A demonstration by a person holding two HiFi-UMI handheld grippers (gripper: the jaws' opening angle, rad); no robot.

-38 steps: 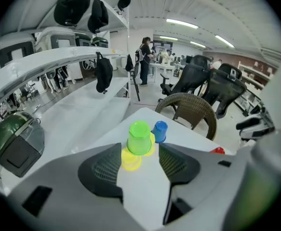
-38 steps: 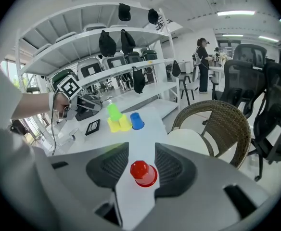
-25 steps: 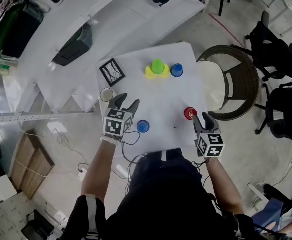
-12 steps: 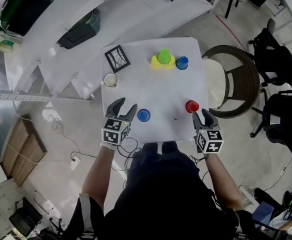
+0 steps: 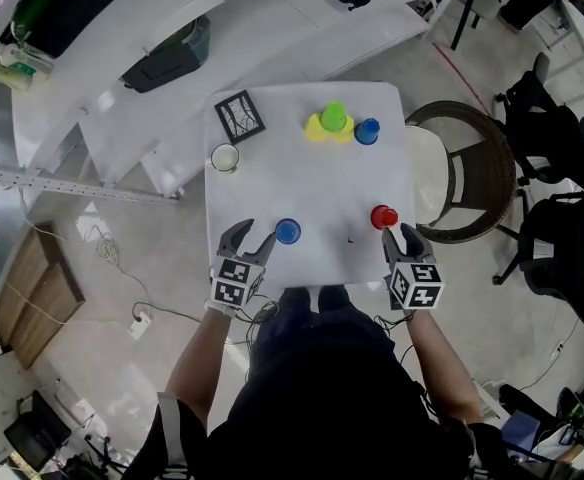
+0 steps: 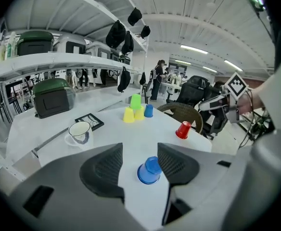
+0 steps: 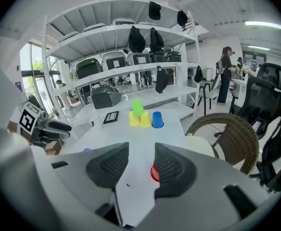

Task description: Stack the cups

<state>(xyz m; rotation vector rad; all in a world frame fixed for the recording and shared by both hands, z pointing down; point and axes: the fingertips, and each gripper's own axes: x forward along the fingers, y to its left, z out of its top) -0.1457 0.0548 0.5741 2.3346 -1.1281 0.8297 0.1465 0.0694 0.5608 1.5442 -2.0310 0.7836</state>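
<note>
Pickup stage, by judgement: left claw [image 5: 249,236], jaws apart and empty, best eased forward to straddle the small upturned blue plastic cup [image 5: 287,231] just ahead, near the front edge of the white counter [image 5: 312,178]; right claw [image 5: 402,236], likewise apart and empty, just behind the upturned red plastic cup [image 5: 383,216]; yellow-and-green cup stack [image 5: 330,123] at the far edge.

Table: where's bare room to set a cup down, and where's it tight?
Biggest bare patch: mid table, bordered by the mug, yellow cups, red cup and near blue cup. Also the near strip between those last two. Tight: far edge, where green cup, yellow cups and far blue cup cluster; picture frame takes the far-left corner.
</note>
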